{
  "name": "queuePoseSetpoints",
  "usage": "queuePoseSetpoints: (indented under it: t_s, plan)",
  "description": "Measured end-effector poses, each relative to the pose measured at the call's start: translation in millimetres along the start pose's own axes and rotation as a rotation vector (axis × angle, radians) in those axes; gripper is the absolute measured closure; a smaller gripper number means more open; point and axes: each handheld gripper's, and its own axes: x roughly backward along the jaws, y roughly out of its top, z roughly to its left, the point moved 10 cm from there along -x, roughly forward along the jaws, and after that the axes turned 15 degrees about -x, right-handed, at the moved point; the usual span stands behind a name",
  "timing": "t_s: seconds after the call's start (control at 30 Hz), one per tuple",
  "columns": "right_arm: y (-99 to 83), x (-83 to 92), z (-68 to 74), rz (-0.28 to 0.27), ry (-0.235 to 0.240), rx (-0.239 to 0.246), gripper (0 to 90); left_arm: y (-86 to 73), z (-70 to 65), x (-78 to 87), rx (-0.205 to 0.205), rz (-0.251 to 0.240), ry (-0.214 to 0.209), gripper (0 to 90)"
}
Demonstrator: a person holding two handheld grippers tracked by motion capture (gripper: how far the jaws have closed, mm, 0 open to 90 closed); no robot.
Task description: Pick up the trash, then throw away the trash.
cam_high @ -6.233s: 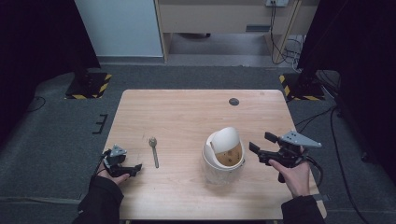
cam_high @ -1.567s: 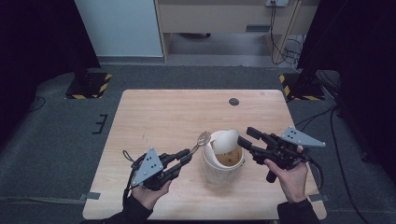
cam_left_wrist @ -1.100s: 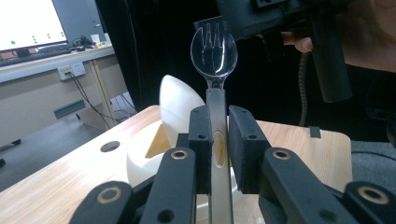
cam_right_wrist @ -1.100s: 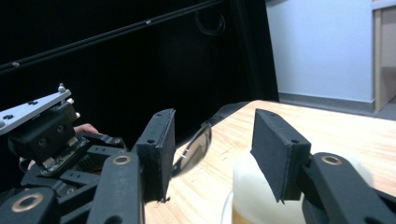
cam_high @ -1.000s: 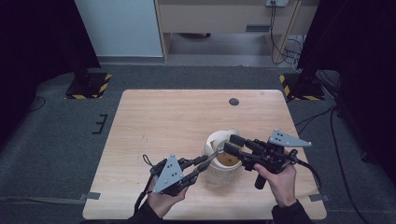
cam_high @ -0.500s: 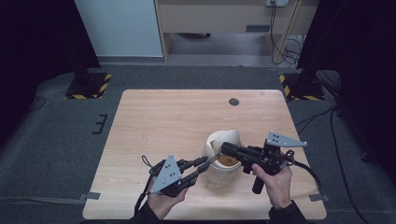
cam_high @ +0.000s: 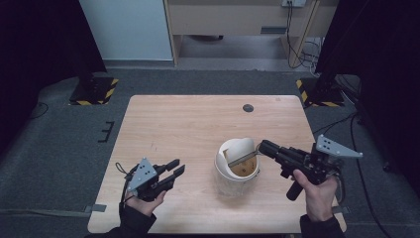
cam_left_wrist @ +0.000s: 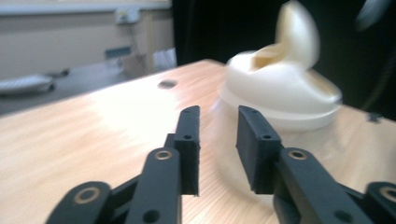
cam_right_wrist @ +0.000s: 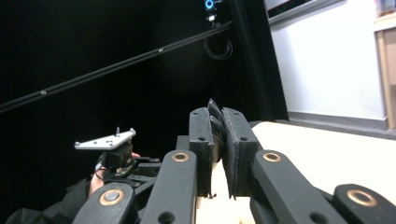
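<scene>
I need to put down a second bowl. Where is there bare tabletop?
The far half of the table is bare up to the small dark disc. The middle strip between the left gripper and the cream container is free too. The right side is crowded by the right gripper holding the spoon.

**Room and surroundings**

Light wood-grain table with rounded corners (cam_high: 188, 124), small dark round grommet (cam_high: 248, 108) near its far edge. Floor is dark grey carpet (cam_high: 59, 144). Two black stand bases with yellow-black hazard tape: one far-left (cam_high: 94, 90), one far-right (cam_high: 317, 93). Short black bracket-like mark on the carpet (cam_high: 106, 132), left of the table. Grey tape strip (cam_high: 94, 208) on the floor by the near-left corner. Pale blue-white wall panel (cam_high: 124, 27) at back left, beige wooden cabinet or desk (cam_high: 233, 15) beside it, black cables (cam_high: 297, 44) hanging at its right. Dark curtains on both sides. Lighting is even, from overhead.
</scene>
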Motion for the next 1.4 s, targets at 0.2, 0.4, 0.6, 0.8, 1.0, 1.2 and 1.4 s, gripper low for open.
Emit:
queuePoseSetpoints:
  t_s: [0.2,0.4,0.6,0.8,1.0,1.2,1.4]
  plan:
    - [9.7,11.4,-3.1,-0.022,-0.032,0.026,83.1,-53.0,28.1,3.3,0.044,0.187,0.035,63.8]
    - [12.3,18.4,-15.6,-0.008,-0.114,0.081,83.1,-88.3,48.0,-7.9,0.109,0.289,0.043,51.7]
    - [5.3,17.1,-23.9,0.036,-0.157,0.104,83.1,-95.3,59.3,-10.8,0.139,0.299,0.064,40.9]
    - [-3.7,14.1,-33.3,0.084,-0.197,0.121,83.1,-97.2,58.5,-12.5,0.130,0.310,0.058,35.9]
    - [-12.0,10.0,-41.0,0.109,-0.213,0.115,83.1,-96.8,58.3,-13.0,0.128,0.311,0.055,34.3]
    - [-21.2,4.8,-50.2,0.134,-0.241,0.124,83.1,-99.3,58.5,-13.7,0.132,0.321,0.052,31.9]
    - [-34.8,-3.4,-58.3,0.163,-0.261,0.139,82.7,-99.2,58.1,-14.3,0.130,0.323,0.051,30.9]
